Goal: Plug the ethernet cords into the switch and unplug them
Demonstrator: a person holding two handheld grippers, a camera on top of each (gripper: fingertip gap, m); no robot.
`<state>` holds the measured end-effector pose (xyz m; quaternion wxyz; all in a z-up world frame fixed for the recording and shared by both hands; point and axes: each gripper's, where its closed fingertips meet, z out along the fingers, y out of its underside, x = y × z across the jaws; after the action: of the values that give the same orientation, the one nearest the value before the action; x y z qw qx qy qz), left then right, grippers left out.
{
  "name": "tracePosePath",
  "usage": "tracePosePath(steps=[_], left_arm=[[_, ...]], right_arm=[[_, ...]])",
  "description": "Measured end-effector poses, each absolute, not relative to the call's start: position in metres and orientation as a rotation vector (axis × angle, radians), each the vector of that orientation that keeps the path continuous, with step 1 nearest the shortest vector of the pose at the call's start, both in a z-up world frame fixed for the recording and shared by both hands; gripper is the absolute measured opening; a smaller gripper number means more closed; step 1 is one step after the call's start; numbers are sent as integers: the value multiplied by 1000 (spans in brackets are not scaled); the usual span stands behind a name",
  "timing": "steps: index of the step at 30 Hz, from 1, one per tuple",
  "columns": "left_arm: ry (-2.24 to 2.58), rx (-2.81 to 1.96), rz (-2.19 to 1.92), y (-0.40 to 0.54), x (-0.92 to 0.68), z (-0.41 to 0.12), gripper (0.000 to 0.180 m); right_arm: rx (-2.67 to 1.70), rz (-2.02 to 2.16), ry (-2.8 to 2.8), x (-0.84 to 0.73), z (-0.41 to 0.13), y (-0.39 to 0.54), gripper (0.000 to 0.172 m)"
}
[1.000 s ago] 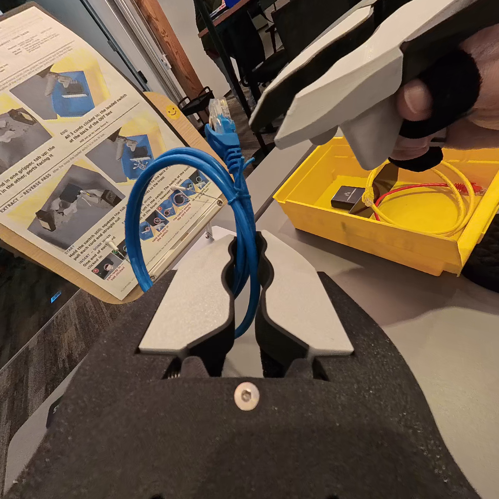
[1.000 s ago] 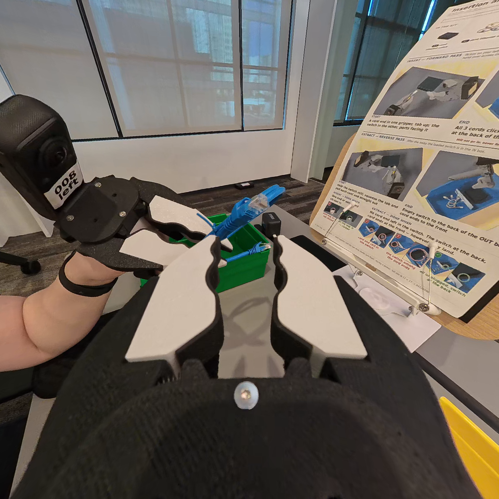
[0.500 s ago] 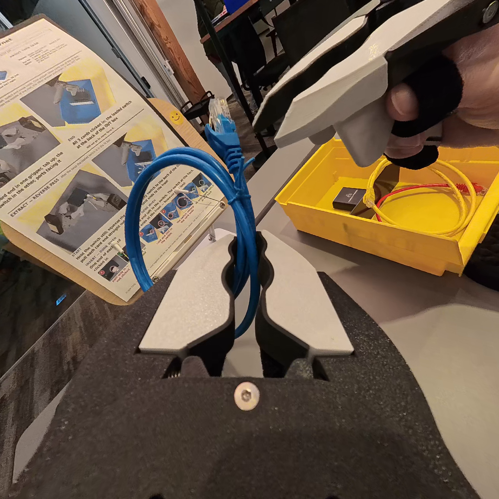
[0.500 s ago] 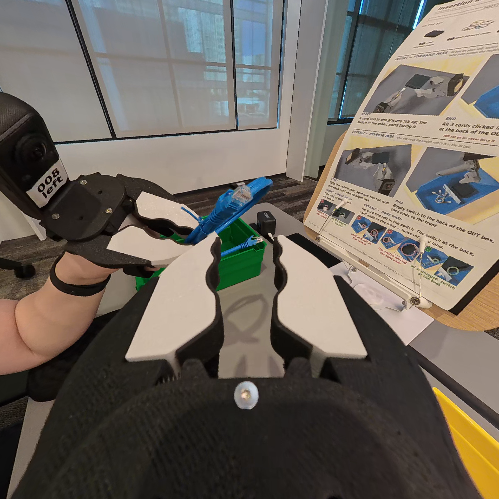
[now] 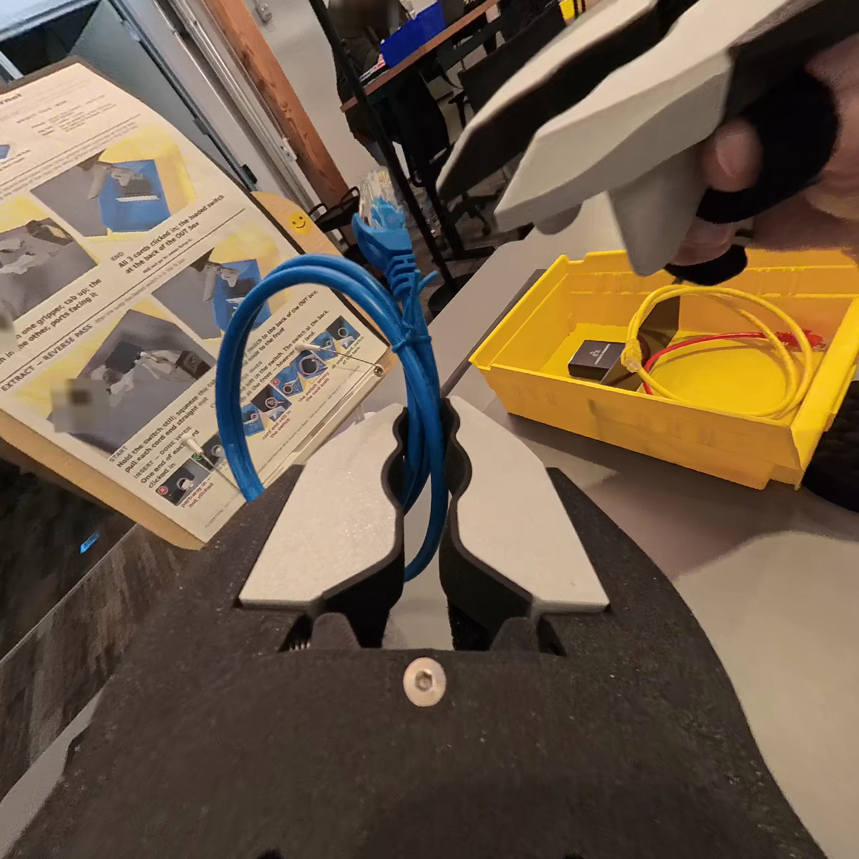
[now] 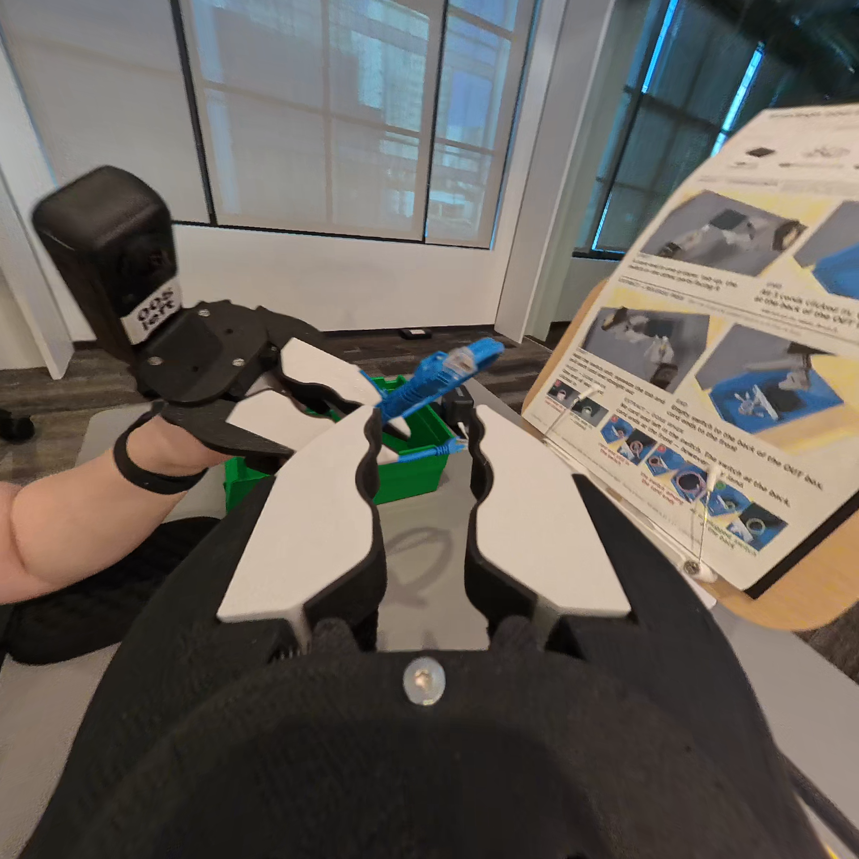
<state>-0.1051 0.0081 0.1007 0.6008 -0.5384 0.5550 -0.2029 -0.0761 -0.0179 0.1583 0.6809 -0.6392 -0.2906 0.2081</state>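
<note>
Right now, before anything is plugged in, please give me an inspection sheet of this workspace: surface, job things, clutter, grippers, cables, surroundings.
Surface: smooth grey tabletop, mostly bare near the grippers.
Job's things: small black box-shaped switch lying in the yellow plastic bin.
Clutter: green plastic bin; small black block behind it.
Grippers: left gripper clamped on the coiled blue ethernet cord; right gripper open, holding nothing.
Cables: thin yellow cord and red cord loose in the yellow bin; another blue plug at the green bin.
Surroundings: printed instruction board on a stand, large windows.
</note>
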Motion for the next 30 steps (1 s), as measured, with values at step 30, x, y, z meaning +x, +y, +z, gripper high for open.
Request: tracePosePath(steps=[30], left_arm=[[1472,-1157,-229,-12,-93,80,11]], right_arm=[[-1576,-142,-1020,-97,119,-29,3]])
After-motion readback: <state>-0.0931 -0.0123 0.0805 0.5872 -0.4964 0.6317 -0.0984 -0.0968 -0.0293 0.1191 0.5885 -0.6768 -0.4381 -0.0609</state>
